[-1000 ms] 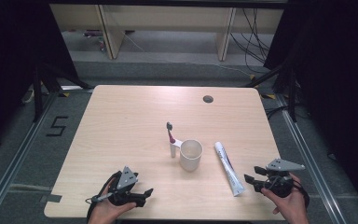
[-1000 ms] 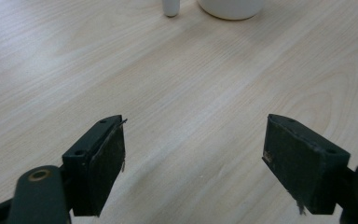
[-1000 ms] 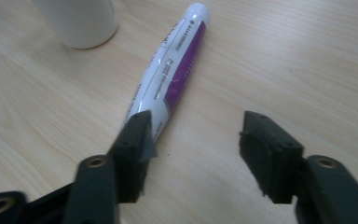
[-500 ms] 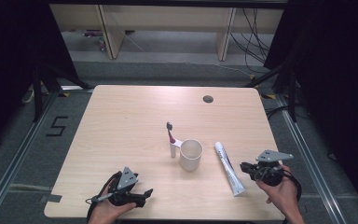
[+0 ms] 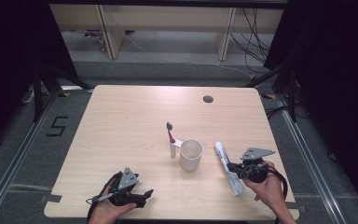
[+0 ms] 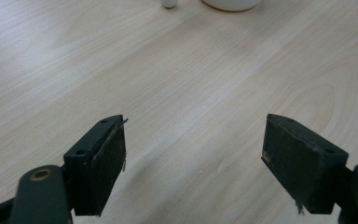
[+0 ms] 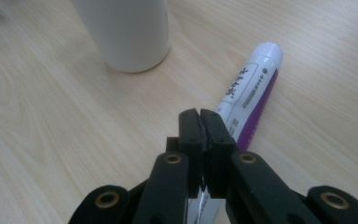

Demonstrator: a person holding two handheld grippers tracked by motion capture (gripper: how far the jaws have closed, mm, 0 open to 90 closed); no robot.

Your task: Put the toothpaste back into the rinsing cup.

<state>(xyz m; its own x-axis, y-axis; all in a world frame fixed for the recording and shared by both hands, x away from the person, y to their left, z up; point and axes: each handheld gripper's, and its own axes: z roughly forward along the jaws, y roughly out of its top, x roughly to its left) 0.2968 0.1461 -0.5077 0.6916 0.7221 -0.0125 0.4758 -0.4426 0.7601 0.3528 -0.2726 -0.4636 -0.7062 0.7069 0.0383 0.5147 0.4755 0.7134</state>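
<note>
Near the right front edge of the table [image 5: 121,112], the right gripper [image 5: 230,165] is hovering at the toothpaste tube [image 5: 227,167], which is lying flat just right of the white cup [image 5: 190,154], with a toothbrush [image 5: 171,140] standing beyond at the cup's left. Its jaws have just been closing and are now meeting pad to pad, with nothing between them; in the right gripper view the closed tips [image 7: 200,126] are sitting above the tube [image 7: 254,88], not around it. To take the tube well, the jaws are probably needing to spread again, straddle the tube across its width near the middle, and come low to the wood before closing. The left gripper [image 5: 142,193] is resting at the near left, its jaws standing wide apart over bare wood in the left gripper view and holding nothing.
</note>
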